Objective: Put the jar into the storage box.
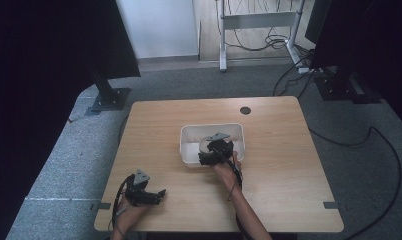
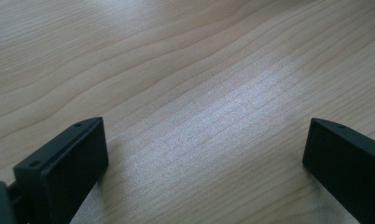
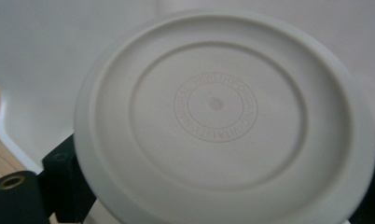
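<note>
progress: we judge it late stage, our right gripper [image 1: 209, 156] has the lid [image 3: 223, 121] over the white bin [image 1: 189, 131]; release not yet done
right claw: clenched on the lid's edges
left gripper [image 1: 156, 196]: jaws apart, nothing in them, low over the table [image 1: 279, 165] (idle, well apart from the bin)
lid: round, off-white plastic, concentric ridges, faint ring of embossed lettering at the centre

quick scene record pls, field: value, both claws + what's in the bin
surface: wooden table
bin: white rectangular tub, mid-table
right claw: over the tub's near side, shut on round white disc
disc: embossed ring text at centre, held by its edges above the tub
left claw: open, nothing between jaws, low over bare wood at near-left edge
other tub contents: cannot tell
</note>
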